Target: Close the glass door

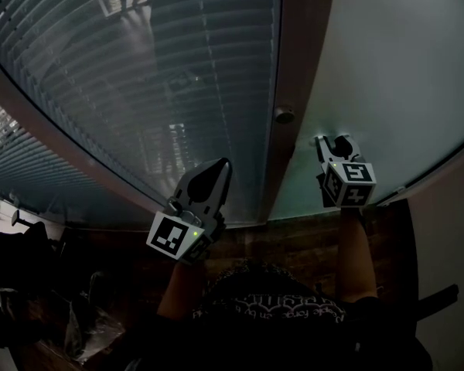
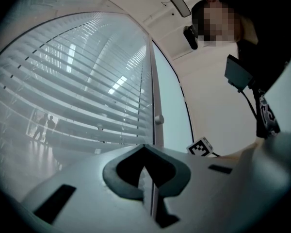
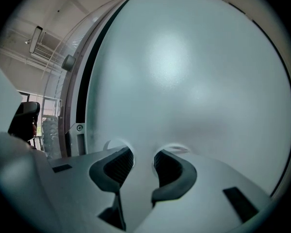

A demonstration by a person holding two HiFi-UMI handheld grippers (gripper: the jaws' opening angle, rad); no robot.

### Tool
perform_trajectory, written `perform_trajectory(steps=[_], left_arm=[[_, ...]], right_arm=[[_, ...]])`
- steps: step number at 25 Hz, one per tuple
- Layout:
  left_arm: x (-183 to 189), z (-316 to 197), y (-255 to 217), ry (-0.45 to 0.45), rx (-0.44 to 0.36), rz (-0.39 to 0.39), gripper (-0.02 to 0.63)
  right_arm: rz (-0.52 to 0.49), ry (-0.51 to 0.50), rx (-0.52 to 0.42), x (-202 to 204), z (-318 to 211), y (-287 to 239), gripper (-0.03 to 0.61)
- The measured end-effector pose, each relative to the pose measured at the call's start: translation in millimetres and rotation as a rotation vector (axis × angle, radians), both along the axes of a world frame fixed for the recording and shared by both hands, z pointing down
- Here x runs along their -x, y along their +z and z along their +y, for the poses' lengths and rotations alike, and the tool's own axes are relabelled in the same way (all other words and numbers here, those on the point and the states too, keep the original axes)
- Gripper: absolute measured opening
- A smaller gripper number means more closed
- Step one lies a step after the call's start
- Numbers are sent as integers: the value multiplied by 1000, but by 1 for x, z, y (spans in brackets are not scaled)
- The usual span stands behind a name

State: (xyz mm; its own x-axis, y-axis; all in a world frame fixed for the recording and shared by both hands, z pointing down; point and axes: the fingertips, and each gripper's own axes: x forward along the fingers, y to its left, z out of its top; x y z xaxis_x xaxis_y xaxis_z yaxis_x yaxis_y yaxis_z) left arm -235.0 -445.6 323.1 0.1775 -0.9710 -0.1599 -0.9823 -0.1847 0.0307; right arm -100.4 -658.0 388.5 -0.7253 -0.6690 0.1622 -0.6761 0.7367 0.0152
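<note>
The frosted glass door (image 1: 387,76) fills the right of the head view, and its panel (image 3: 184,81) fills the right gripper view. My right gripper (image 1: 334,142) is open, its two fingertips (image 3: 120,160) pressed against the frosted pane with nothing between them. A dark strip (image 3: 83,96) runs along the door's left edge beside the frame. My left gripper (image 1: 215,172) is shut and empty, held in front of the glass wall with blinds (image 1: 155,76), just left of the upright frame post (image 1: 290,91). In the left gripper view my left gripper (image 2: 144,150) points at that post (image 2: 154,106).
A small round knob (image 1: 284,116) sits on the frame post, also seen as the knob (image 2: 158,120) in the left gripper view. A dark wooden floor (image 1: 294,242) lies below. A chair (image 3: 24,118) and a bag stand beyond the opening at left.
</note>
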Motion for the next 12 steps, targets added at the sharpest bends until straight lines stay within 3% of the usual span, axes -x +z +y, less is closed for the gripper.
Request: perform_trajectory(steps=[12], left_arm=[[-13,-1,-2,24,-5,-3,2]], right_arm=[[-72,-35,22,-9,12,-3,126]])
